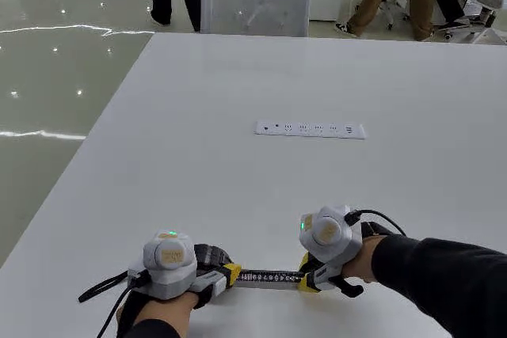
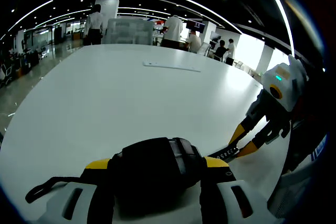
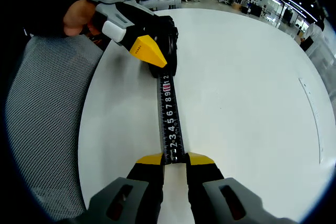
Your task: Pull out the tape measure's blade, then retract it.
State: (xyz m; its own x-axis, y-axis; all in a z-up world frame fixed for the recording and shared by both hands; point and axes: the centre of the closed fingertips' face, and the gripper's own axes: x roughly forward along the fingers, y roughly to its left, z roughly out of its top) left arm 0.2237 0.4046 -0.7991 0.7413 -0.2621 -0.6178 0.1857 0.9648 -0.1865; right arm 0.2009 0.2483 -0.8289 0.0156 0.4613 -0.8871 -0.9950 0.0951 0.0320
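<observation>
On the near edge of the white table [image 1: 238, 85] we find the left gripper [image 2: 157, 164], its jaws clamped around the black tape measure case [image 2: 155, 177] at the near left. To its right, the right gripper [image 3: 175, 159] pinches the tip of the blade [image 3: 170, 114] between narrow jaws, with a short length drawn out. We judge the chief risk to be a slipped pinch, whereupon the spring would whip the blade back. A lesser risk is the case twisting in its jaws and kinking the blade.
</observation>
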